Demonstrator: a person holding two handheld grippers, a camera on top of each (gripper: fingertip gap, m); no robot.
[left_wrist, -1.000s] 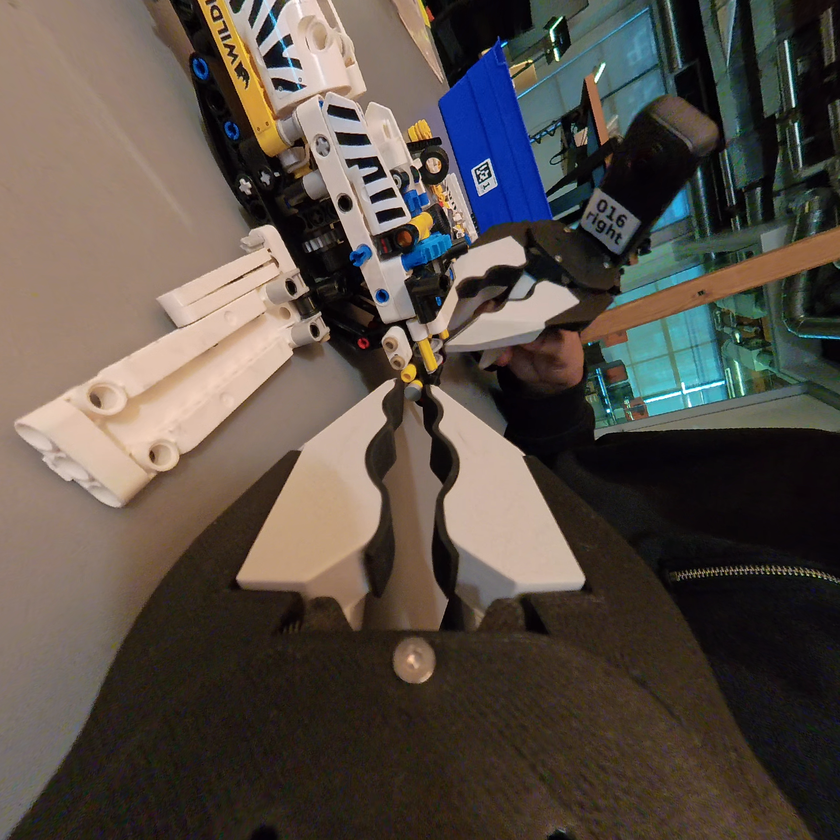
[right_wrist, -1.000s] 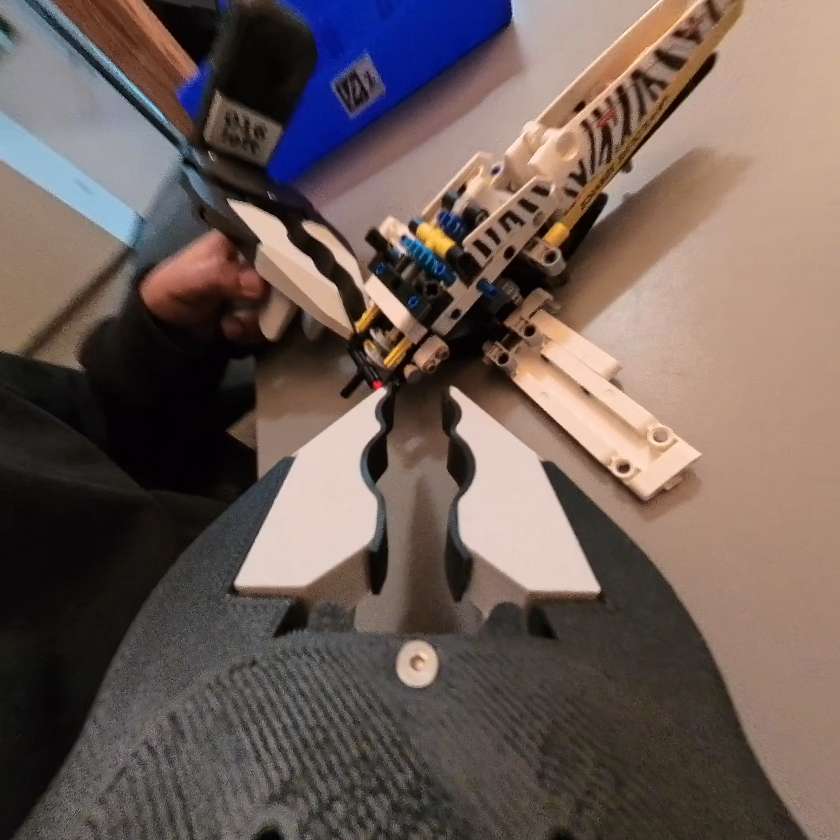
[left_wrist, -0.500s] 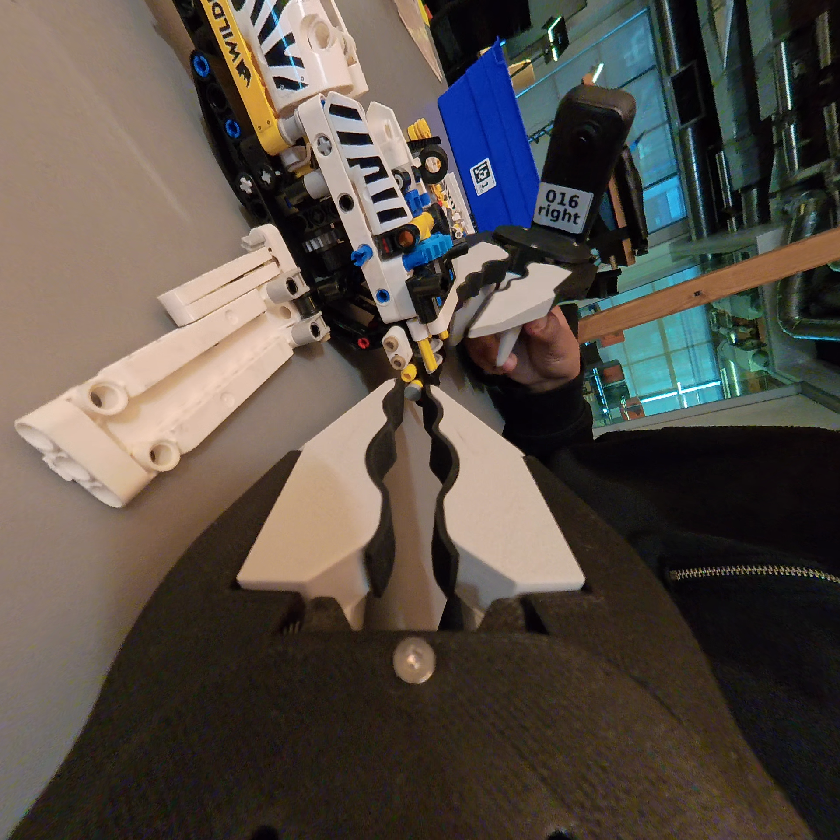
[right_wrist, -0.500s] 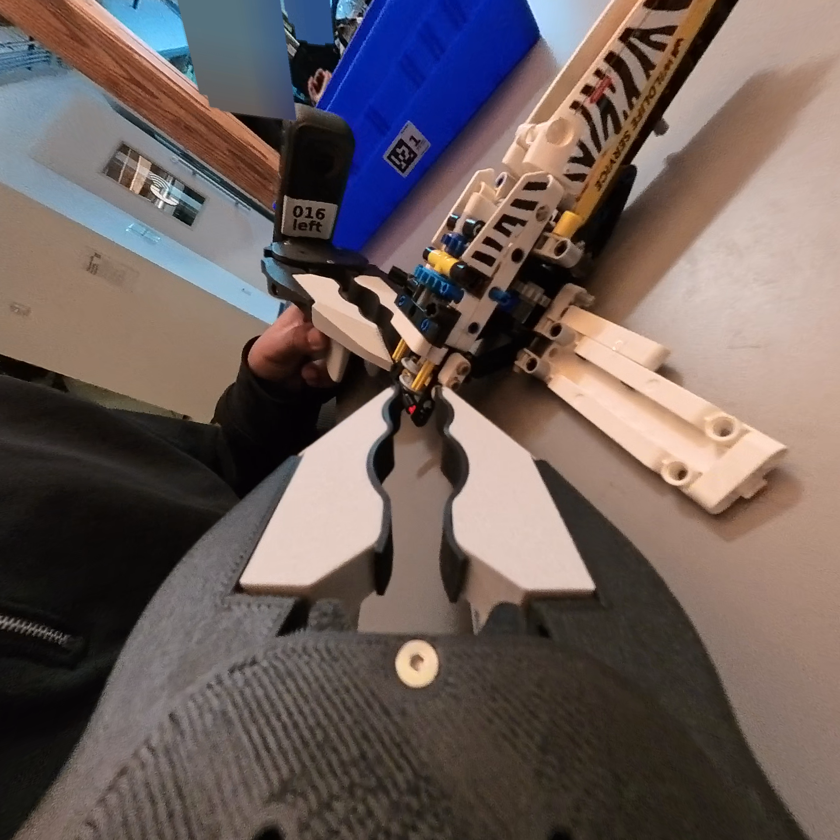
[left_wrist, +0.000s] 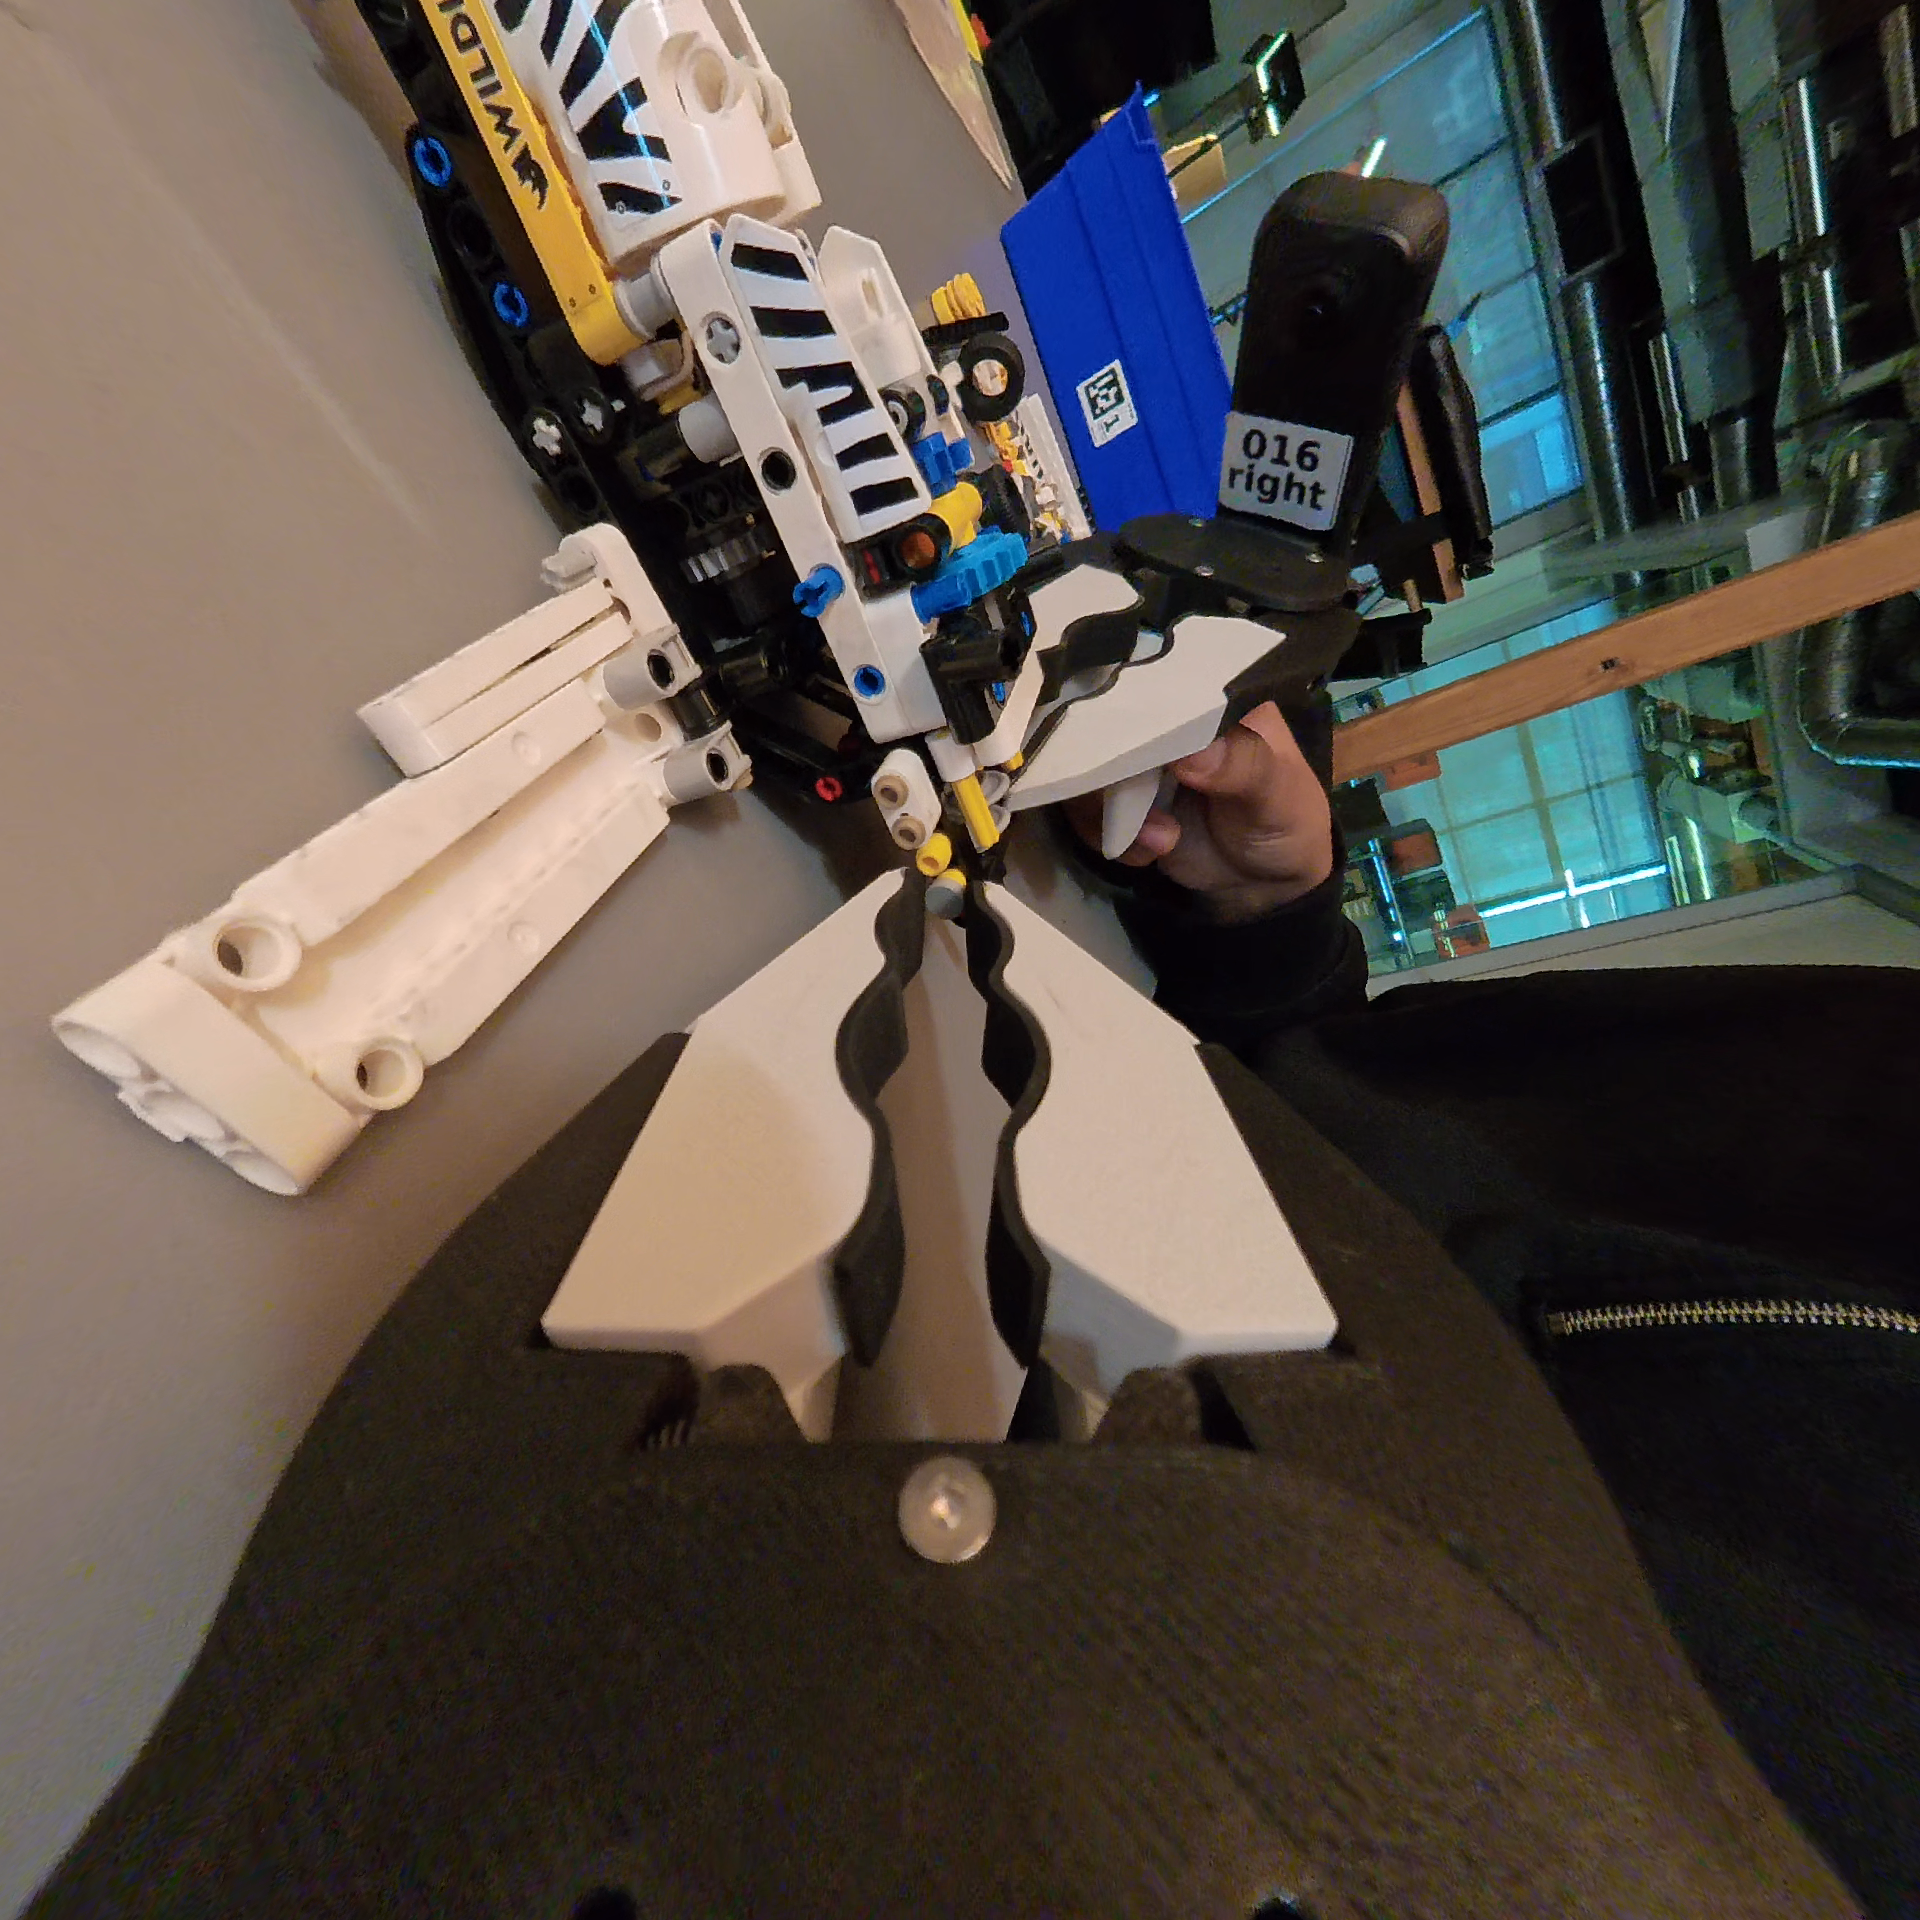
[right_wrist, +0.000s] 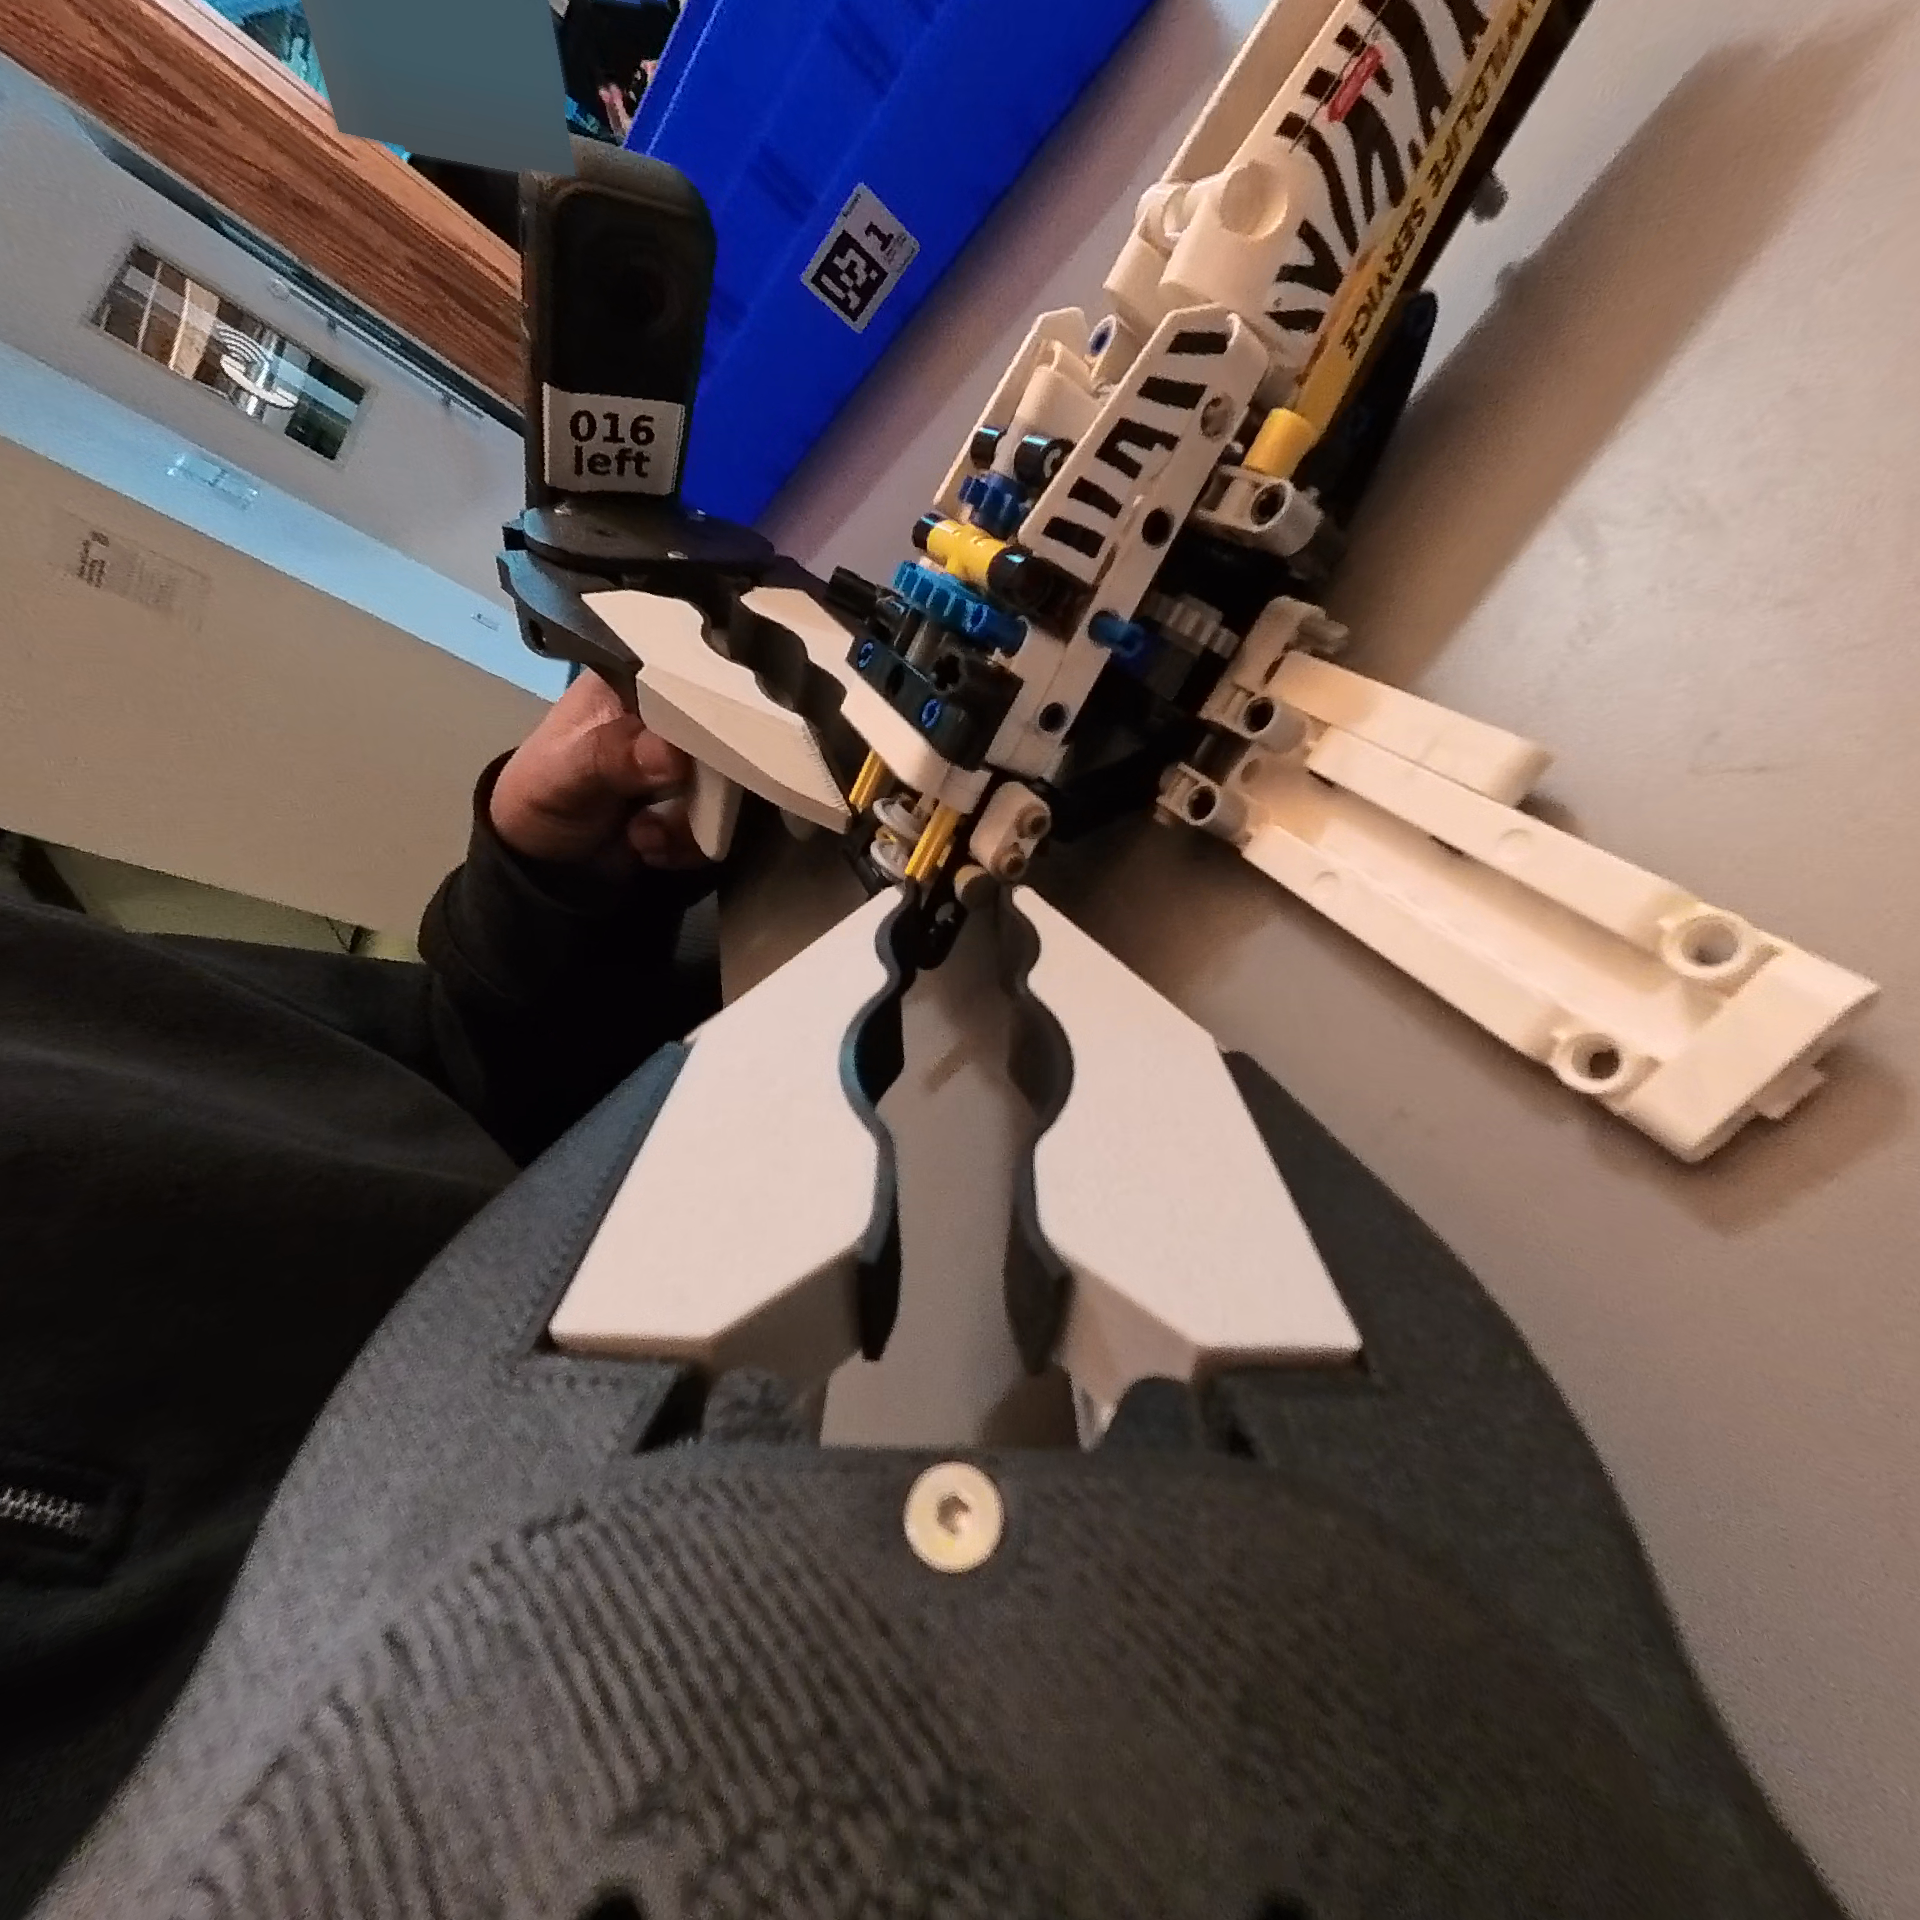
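Observation:
A brick-built model (left_wrist: 810, 447) in white with black zebra stripes, yellow and blue parts lies on the grey table (left_wrist: 208, 416). Long white blade pieces (left_wrist: 416, 883) stick out from its side. My left gripper (left_wrist: 940, 899) is shut on a small grey pin (left_wrist: 943, 896) at the model's near end. In the right wrist view the model (right_wrist: 1132, 499) and blades (right_wrist: 1507, 883) show too. My right gripper (right_wrist: 951, 920) is closed around a thin black part (right_wrist: 930, 925) at the same end. Each gripper shows in the other's view, the left one (right_wrist: 831, 769) and the right one (left_wrist: 1023, 717) both at the model's end.
A blue bin (left_wrist: 1112, 312) with a square tag stands behind the model, also in the right wrist view (right_wrist: 831, 156). A person's hands (left_wrist: 1236, 810) (right_wrist: 582, 758) hold the grippers, with dark sleeves and a jacket near the table edge. A wooden rail runs behind. About 4 cm separates my left fingertips from my right.
My right gripper has swung in to the model's near end and its jaws have narrowed around the black part. My left gripper has stayed shut on the grey pin. The model has not moved.

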